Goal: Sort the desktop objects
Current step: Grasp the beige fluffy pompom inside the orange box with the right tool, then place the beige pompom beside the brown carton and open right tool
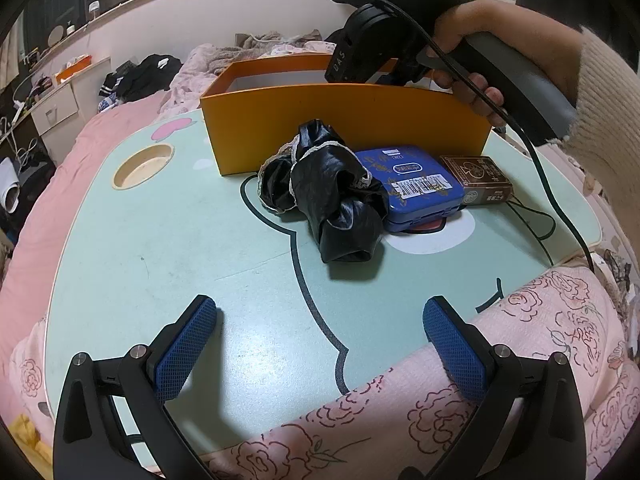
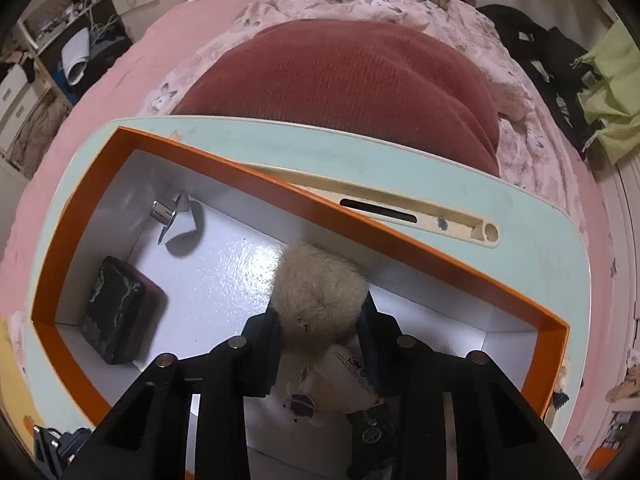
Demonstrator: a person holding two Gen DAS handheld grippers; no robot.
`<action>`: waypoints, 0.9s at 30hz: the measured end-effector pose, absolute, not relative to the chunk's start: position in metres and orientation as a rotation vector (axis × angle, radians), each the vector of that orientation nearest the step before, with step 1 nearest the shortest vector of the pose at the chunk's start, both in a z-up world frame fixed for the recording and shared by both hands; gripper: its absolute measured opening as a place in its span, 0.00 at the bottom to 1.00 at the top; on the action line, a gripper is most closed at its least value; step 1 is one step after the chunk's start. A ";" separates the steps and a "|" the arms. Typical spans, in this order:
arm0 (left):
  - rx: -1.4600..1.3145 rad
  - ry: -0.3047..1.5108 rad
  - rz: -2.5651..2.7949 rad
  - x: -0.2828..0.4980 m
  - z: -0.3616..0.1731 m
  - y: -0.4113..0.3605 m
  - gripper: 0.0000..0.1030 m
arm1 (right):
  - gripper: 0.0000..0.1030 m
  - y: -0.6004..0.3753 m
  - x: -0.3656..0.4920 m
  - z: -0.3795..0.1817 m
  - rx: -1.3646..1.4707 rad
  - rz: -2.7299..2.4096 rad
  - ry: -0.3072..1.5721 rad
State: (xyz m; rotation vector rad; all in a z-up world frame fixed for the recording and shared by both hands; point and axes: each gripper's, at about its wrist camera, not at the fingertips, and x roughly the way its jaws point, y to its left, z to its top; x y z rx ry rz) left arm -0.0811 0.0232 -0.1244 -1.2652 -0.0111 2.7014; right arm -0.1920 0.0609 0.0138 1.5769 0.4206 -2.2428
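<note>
Left gripper [image 1: 320, 320] sits nearest the lens, jaws wide apart and holding nothing, hovering low over the mint-green lap table [image 1: 160, 248] next to a pink rose-print quilt [image 1: 540, 340]. Left to right on the table: round cup recess [image 1: 143, 166], orange box [image 1: 348, 120] at the back, crumpled black fabric with lace trim [image 1: 332, 196] in front of it, blue tin [image 1: 416, 184] touching the fabric, brown card box [image 1: 478, 180] just beside the tin. Right gripper [image 2: 320, 320] is above the orange box, pointing steeply down into it, jaws narrowed onto a fluffy cream pom-pom keychain [image 2: 320, 292], pads pressing both its sides. Inside the box, white floor: dark rectangular case [image 2: 116, 316] at left, small silver cylinder [image 2: 162, 212] in the far-left corner. Hand in a cream sleeve [image 1: 472, 52] grips the right gripper's handle.
</note>
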 end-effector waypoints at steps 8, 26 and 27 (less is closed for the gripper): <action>-1.261 -0.010 2.704 -0.089 -0.128 0.016 1.00 | 0.31 0.128 -0.127 0.091 1.013 -2.361 -0.037; -1.258 -0.013 2.702 -0.096 -0.118 0.008 1.00 | 0.33 0.206 -0.024 0.005 1.199 -2.465 0.175; -1.259 -0.015 2.701 -0.098 -0.117 0.007 1.00 | 0.34 0.200 -0.025 0.006 1.175 -2.441 0.178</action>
